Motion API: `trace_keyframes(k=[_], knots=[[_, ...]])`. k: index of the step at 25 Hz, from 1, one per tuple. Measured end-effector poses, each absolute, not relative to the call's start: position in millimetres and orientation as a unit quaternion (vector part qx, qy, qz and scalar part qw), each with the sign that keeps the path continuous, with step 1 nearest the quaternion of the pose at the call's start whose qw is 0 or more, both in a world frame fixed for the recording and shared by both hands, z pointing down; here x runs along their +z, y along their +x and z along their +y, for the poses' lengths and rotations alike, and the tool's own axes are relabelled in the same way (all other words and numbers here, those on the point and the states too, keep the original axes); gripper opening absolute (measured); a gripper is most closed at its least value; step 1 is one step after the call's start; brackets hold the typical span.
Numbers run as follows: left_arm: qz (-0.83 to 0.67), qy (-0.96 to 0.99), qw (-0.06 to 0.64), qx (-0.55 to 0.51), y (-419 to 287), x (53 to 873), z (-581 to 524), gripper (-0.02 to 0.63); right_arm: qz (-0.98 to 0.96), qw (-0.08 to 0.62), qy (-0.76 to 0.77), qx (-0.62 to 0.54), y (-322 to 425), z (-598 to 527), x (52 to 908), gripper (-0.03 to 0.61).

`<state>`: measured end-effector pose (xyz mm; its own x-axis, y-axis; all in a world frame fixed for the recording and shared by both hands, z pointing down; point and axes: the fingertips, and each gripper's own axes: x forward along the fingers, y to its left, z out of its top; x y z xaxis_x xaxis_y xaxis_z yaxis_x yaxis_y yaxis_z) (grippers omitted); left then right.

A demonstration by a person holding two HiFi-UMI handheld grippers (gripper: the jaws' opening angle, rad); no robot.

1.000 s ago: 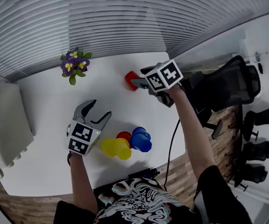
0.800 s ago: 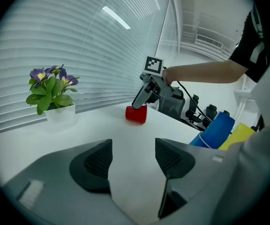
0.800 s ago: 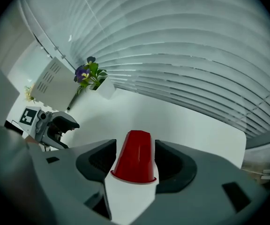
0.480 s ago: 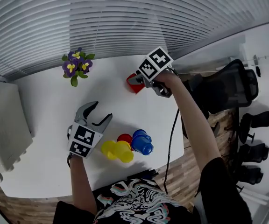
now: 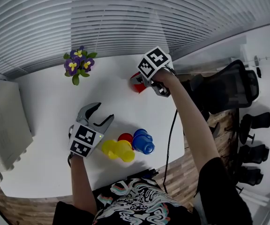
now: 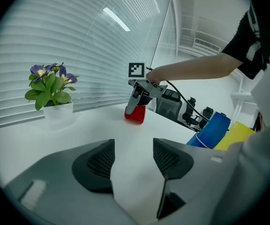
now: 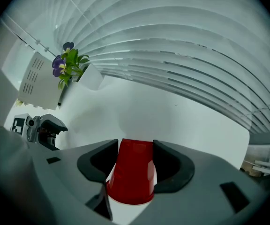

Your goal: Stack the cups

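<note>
A red cup [image 5: 136,85] stands upside down near the far edge of the white table [image 5: 46,102]. My right gripper [image 5: 137,82] is around it. In the right gripper view the red cup [image 7: 131,175] sits between the closing jaws of the right gripper [image 7: 134,150], whose pads stand close along its sides. My left gripper [image 5: 102,112] hovers over the table's near middle, its jaws closing a little with nothing between them [image 6: 134,156]. To its right lie yellow cups [image 5: 118,150], a red cup [image 5: 125,137] and blue cups [image 5: 143,142].
A potted flower [image 5: 78,64] stands at the table's far left. A white box [image 5: 1,125] fills the left side. A black office chair [image 5: 228,86] stands off the table's right edge. A cable hangs over the near right edge.
My right gripper has moved left and down over the far red cup, which now stands between its jaws. The left gripper has barely shifted.
</note>
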<state>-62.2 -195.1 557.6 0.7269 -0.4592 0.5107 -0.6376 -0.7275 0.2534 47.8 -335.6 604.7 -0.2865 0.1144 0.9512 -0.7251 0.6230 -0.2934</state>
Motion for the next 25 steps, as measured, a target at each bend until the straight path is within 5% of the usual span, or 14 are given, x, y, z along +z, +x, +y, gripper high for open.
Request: trace_keyframes(k=[25], knots=[[-0.318,0.906,0.274,0.059,-53,519,-190,0.252,-0.818,0.340,0.339,0.316,48,-316,512,0.230]])
